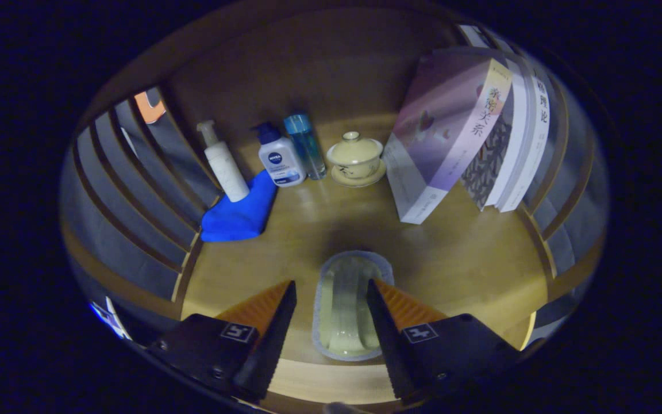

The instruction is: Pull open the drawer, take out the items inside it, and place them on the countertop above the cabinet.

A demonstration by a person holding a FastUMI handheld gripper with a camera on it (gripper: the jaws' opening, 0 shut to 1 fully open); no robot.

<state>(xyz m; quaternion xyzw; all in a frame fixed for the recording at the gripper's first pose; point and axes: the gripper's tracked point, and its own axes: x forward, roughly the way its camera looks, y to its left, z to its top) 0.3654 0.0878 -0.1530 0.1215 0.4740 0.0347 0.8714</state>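
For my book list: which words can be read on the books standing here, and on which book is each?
"亲密关系": on the spine of the leaning purple book.
"理论": on the spine of the white book behind it; the characters above are blurred.
The patterned book between them: nothing readable.
The gripper has its fingers open, one on each side of a pale packet.

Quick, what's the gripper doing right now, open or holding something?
Gripper: open, fingers spread either side of a pale oblong object lying on the wooden countertop; not pressing on it.
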